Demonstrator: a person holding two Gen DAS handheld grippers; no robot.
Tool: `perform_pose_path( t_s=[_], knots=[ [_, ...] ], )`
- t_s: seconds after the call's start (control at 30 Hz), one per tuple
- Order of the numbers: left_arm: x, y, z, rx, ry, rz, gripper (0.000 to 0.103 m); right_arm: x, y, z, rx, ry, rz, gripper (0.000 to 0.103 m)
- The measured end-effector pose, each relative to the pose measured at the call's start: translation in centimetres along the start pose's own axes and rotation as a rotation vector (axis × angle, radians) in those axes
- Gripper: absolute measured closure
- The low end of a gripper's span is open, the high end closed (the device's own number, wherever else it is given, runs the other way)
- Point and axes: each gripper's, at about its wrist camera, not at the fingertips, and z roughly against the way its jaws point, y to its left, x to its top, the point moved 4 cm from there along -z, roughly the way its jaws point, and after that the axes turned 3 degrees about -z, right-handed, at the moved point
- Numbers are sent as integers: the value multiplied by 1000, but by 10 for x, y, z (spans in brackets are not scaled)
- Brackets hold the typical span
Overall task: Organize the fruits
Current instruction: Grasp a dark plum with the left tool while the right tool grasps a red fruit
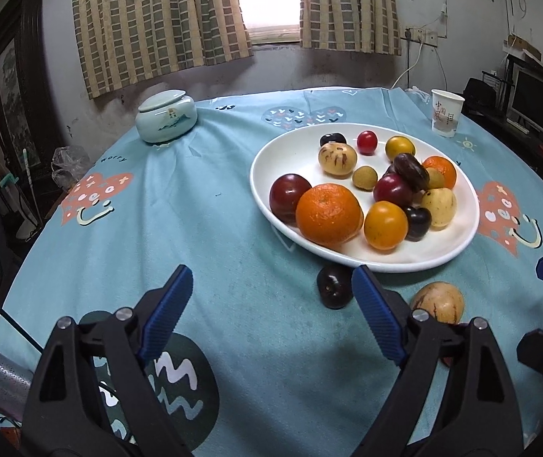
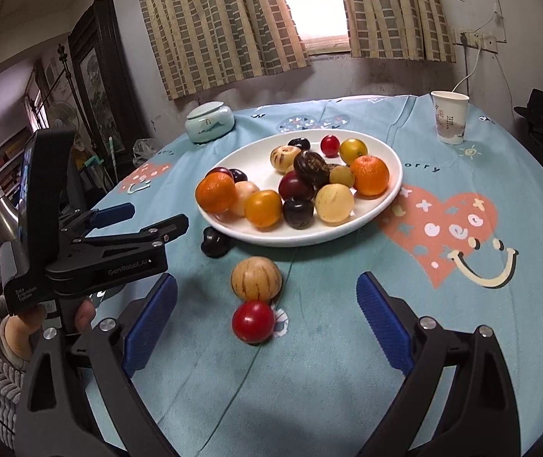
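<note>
White oval plate (image 2: 385, 205) sits mid-table on the blue patterned tablecloth (image 1: 195, 228), already piled with round fruit: oranges, plums, yellow and speckled ones. Three strays lie on the cloth just off its near rim, probably the last to collect: a dark plum (image 2: 214, 242) almost touching the rim, a tan striped fruit (image 2: 257, 278) nearer the cameras, and a red glossy fruit (image 2: 253, 321) touching that one.

Left gripper (image 1: 271, 312) jaws wide, nothing between them; the dark plum (image 1: 334, 285) sits just beside its right finger, not inside the gap, so likely the next pick (my guess). Right gripper (image 2: 267, 327) also wide and empty, with the red fruit and striped fruit lying on the cloth in line between its blue ribbed pads (image 2: 384, 327), untouched.

Fruit skins smooth, shiny and rounded, so they would roll if nudged. Cloth is soft, slightly wrinkled. Plate looks like glazed ceramic with a shallow raised rim.

A lidded ceramic jar (image 1: 166, 116) and paper cup (image 1: 446, 112) stand at the far edge, well apart.
</note>
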Motion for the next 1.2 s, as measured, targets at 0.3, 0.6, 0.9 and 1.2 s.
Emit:
perform_pose_path(
  t_s=[0.3,0.6,0.9,1.2],
  knots=[
    [-5,-8,-10,-24,31,-31,15,-16,16,-21,-13,105,81,8],
    [-14,-30,-26,-96,72,-116,21,-28,19,-36,-35,176,116,21],
    [-15,-30,-37,-120,99,-114,21,-28,20,-46,-24,202,117,35],
    [-17,-36,-46,-223,140,-108,75,-30,20,-52,1,230,111,70]
  ],
)
